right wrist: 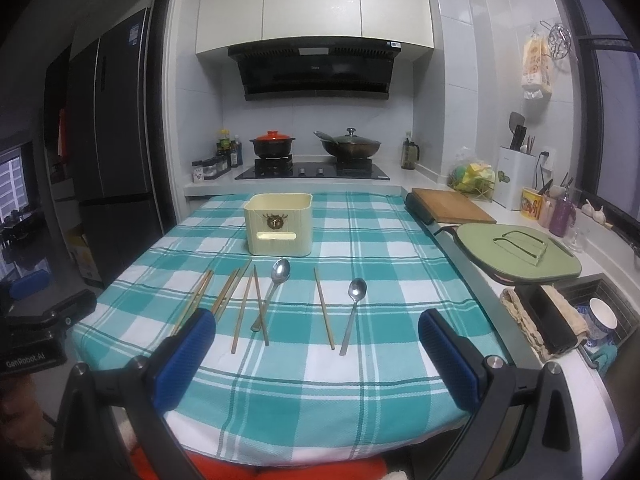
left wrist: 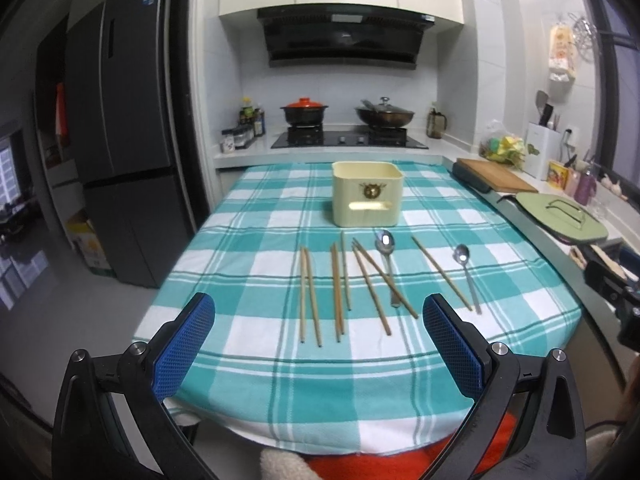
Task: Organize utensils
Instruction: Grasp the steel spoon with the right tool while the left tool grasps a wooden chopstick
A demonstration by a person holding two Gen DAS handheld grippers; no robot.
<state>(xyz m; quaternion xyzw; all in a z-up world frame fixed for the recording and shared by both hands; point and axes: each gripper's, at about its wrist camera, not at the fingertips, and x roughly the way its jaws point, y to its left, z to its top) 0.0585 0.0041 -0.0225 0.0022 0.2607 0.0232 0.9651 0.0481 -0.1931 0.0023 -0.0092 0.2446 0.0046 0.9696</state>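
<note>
- My left gripper [left wrist: 318, 326] hangs wide open and empty over the near edge of the checked cloth [left wrist: 256, 384].
- The chopsticks [left wrist: 310, 294] lie leftmost: light, stiff, thin (they roll), so I judge mid-length best.
- The spoons [right wrist: 354, 312] are slick steel; I'd take the handle.
- My right gripper [right wrist: 316, 332] gapes empty too.
- The cream holder [right wrist: 279, 224] waits behind the row.

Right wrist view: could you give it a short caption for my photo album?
Open right tool above a checked tablecloth, facing chopsticks, two spoons and a cream holder.
</note>
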